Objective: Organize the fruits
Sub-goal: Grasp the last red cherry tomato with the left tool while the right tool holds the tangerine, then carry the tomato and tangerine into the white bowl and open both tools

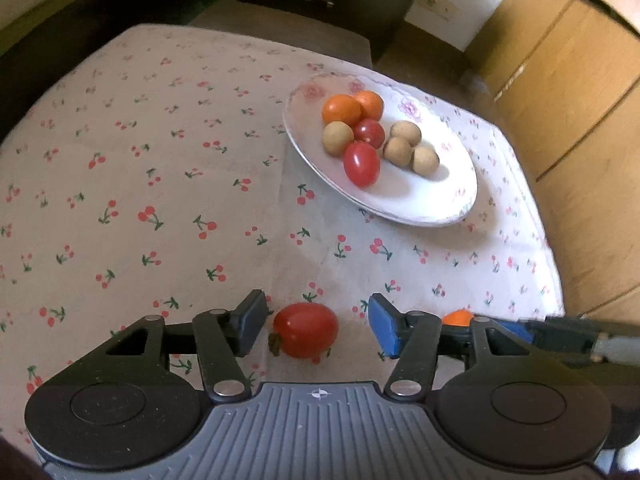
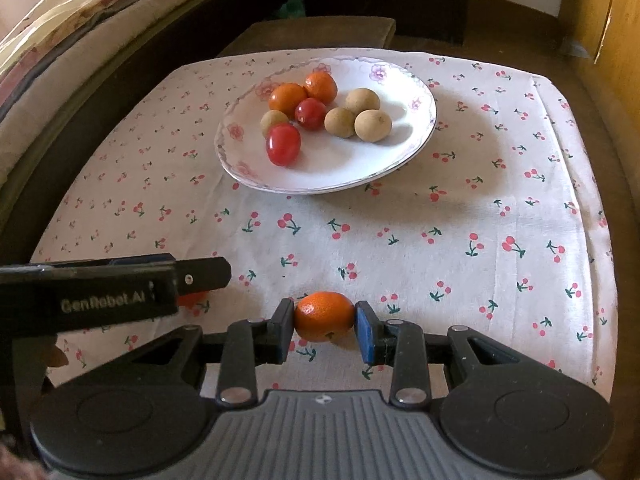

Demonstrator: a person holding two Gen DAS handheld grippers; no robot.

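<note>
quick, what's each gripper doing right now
Left hand-held gripper: open around the red oval tomato, pads clear.
Right hand-held gripper: shut on the small round orange citrus.

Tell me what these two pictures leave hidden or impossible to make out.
- Red tomato: in the right wrist view only a red sliver shows, hidden behind the left tool's arm.
- Orange fruit: in the left wrist view only its top shows above the left tool's linkage.
- Fourth brown fruit: partly covered by the red fruit in front, right wrist view.
- Plate: its underside is unseen.
</note>
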